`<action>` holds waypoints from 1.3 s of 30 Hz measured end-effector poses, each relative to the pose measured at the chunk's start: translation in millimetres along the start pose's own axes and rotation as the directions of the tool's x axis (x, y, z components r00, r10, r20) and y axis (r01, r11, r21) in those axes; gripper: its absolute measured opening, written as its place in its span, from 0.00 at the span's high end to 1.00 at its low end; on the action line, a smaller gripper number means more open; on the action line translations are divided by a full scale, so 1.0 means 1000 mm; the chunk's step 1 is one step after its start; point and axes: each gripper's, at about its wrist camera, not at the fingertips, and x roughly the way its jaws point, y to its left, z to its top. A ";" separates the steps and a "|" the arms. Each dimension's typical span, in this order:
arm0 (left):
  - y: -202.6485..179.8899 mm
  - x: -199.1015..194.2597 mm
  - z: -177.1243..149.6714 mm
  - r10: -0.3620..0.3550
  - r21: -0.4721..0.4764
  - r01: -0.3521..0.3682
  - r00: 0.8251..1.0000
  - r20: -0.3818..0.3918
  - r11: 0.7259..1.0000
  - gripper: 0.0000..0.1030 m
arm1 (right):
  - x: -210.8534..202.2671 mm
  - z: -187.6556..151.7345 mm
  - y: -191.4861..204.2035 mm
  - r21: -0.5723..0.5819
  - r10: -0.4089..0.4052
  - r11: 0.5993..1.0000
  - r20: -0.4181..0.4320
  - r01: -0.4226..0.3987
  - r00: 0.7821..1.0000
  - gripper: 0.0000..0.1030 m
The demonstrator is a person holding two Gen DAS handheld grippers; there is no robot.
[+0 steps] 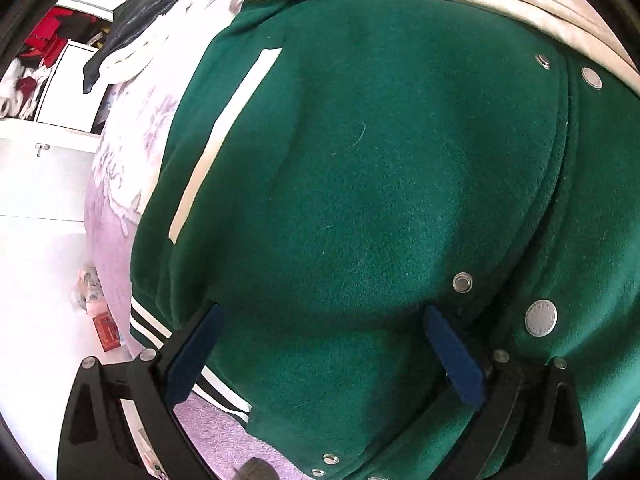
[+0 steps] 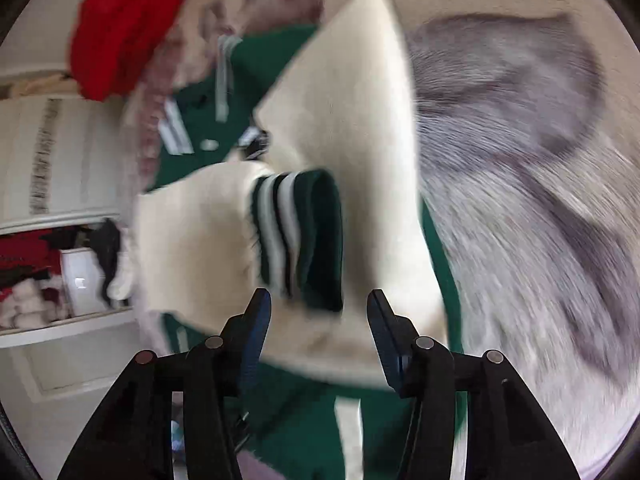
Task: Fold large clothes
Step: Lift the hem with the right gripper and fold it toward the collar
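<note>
Item: green wool varsity jacket (image 1: 360,180) flat on patterned bed cover (image 1: 120,184) | Sleeve: cream sleeve (image 2: 344,120) with striped cuff (image 2: 296,236) just ahead of right gripper (image 2: 319,304), jaws half-wide, empty | left gripper (image 1: 320,320) over hem, jaws wide, empty.

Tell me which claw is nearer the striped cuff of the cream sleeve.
Right. The right claw hangs open just short of the striped cuff; the left claw is open over the green jacket body, no cuff near it.

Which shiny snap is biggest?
The flat capped snap near the right finger of the left tongs; the snap beside it is smaller, with a hollow middle.
</note>
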 end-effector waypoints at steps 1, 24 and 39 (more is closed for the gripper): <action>0.000 -0.001 0.000 0.001 0.000 -0.001 1.000 0.001 1.000 0.00 | 0.007 -0.001 0.001 0.013 0.007 1.000 -0.017 -0.007 1.000 0.49; -0.016 -0.122 -0.059 0.083 0.123 -0.110 0.975 0.208 0.986 0.00 | -0.117 -0.100 -0.083 -0.033 -0.207 0.977 0.113 0.212 0.972 0.37; -0.235 -0.140 -0.254 0.062 0.547 -0.295 0.913 0.404 0.783 0.00 | -0.211 -0.206 -0.228 0.261 -0.345 0.914 0.096 0.311 0.934 0.37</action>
